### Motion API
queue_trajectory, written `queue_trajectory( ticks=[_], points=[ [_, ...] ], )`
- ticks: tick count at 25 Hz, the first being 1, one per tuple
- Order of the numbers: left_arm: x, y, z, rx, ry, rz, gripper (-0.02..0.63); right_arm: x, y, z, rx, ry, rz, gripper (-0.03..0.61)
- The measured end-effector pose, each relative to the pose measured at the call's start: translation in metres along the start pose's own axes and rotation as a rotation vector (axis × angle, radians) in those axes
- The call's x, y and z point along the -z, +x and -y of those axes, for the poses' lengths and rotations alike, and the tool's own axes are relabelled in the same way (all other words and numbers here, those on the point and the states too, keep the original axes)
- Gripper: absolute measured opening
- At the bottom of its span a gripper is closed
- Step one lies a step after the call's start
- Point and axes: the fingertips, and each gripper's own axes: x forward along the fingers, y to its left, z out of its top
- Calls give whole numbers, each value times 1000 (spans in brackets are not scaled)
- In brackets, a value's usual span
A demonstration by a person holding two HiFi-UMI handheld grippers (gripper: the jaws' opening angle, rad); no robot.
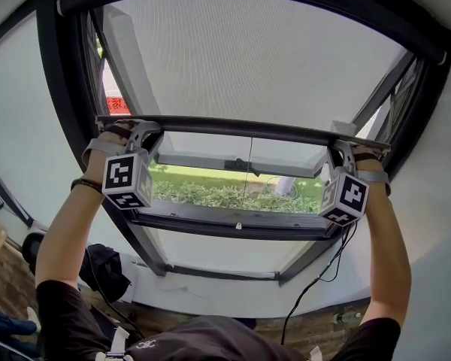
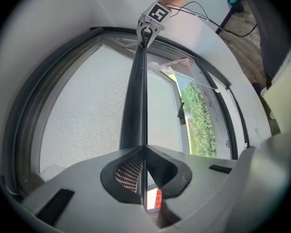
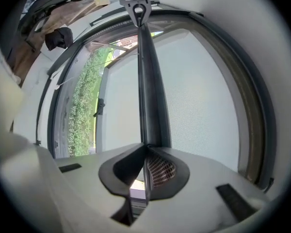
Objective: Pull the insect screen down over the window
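Note:
The insect screen point(image 1: 255, 59), a pale grey mesh, hangs from the top of the dark window frame point(image 1: 60, 89) and covers its upper half. Its dark pull bar point(image 1: 240, 128) runs across the window at my hands' height. My left gripper point(image 1: 144, 135) is shut on the bar's left end, and my right gripper point(image 1: 338, 150) is shut on its right end. In the left gripper view the jaws point(image 2: 144, 149) pinch the bar point(image 2: 136, 96), which runs away to the other gripper point(image 2: 146, 30). The right gripper view mirrors this, jaws point(image 3: 145, 147) closed on the bar point(image 3: 150, 91).
Below the bar the window stands uncovered, with a tilted glass sash and its handle point(image 1: 240, 165) and a green hedge point(image 1: 225, 194) outside. The lower frame rail point(image 1: 225, 228) lies beneath. A black bag point(image 1: 105, 269) and a cable point(image 1: 316, 284) lie on the wooden floor.

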Motion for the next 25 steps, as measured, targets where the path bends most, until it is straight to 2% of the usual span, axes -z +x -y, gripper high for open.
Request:
queue_trajectory(
  ticks=[6,11,18,23,25],
  points=[
    [5,9,51,70,-34,6,21,0,6,-50,-66,-13,-20,23],
    [7,16,91,153,-42,-2,20,2,11,-91,-155,-4,-25,25],
    [7,22,127,200,-64,-1,20,5,15,-128,-195,0,-41,23],
    [12,30,175,319,-82,-16,20,6,19,-176,-302,-6,-56,25],
    [16,35,190,338,-90,-20,20,9,23,-194,-320,-9,-68,25]
  ],
)
